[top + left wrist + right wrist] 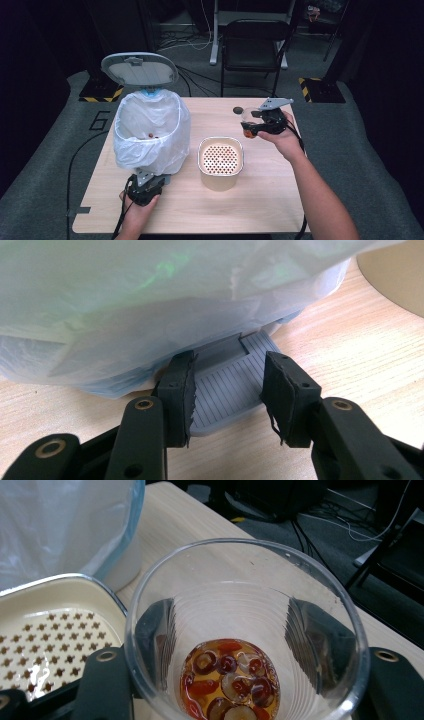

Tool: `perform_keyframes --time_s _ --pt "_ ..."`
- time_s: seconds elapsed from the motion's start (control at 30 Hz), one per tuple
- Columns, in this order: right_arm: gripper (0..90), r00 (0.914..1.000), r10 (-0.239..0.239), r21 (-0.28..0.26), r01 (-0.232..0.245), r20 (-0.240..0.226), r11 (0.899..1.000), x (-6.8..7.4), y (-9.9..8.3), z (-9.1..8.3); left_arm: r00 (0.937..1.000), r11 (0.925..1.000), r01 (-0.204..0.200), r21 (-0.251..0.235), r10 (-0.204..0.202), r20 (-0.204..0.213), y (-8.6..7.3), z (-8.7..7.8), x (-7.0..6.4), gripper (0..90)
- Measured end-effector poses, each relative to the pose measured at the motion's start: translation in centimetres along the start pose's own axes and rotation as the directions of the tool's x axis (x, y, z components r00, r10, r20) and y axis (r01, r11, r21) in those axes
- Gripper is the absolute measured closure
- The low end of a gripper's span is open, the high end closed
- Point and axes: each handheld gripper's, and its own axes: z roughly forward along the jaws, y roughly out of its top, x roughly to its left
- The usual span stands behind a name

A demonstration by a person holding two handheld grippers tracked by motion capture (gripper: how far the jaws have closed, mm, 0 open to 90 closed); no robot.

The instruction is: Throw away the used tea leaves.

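Observation:
A pedal bin lined with a white bag (150,131) stands at the table's left, its lid (139,69) raised. My left gripper (145,186) sits at the bin's foot, open, its jaws over the grey ribbed pedal (225,395), one along each side. Whether my left gripper (229,360) presses the pedal I cannot tell. My right gripper (255,127) is shut on a clear plastic cup (248,120), held above the table's right back part. The cup (245,595) holds red and brown fruit pieces in liquid (230,682) at its bottom. A cream pot with a perforated strainer (220,161) stands mid-table.
A small dark round object (238,109) lies on the table behind the cup. A black folding chair (255,45) and cables stand beyond the far edge. In the right gripper view the strainer pot (55,625) and the bagged bin (60,525) lie left of the cup.

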Motion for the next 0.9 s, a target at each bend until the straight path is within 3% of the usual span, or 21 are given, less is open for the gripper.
perform_keyframes --time_s 0.07,0.17,0.37,0.47,0.9 --pt "37.2 0.9999 0.007 -0.017 -0.007 -0.01 1.0 -0.1 0.2 0.1 1.0 1.0 0.001 0.0 -0.001 0.0 0.0 0.0 0.0 56.2" --pt "37.3 0.9994 -0.029 -0.045 0.028 -0.018 0.999 -0.2 0.5 0.4 1.0 1.0 0.0 0.0 0.0 0.001 0.0 0.0 0.0 56.2" --pt "37.3 0.997 -0.056 -0.047 0.054 -0.053 0.997 0.0 0.8 1.0 1.0 1.0 -0.001 0.0 0.001 0.002 0.0 0.0 0.0 56.2" --pt "37.4 0.9954 -0.061 -0.078 0.056 -0.074 0.995 0.0 1.1 1.1 1.0 1.0 -0.002 0.001 0.002 0.003 0.0 0.0 0.0 56.2" --pt "38.0 0.978 -0.164 -0.146 0.145 -0.129 0.979 0.8 1.7 1.5 1.0 1.0 0.0 0.0 0.0 0.001 0.0 0.0 0.0 56.2"
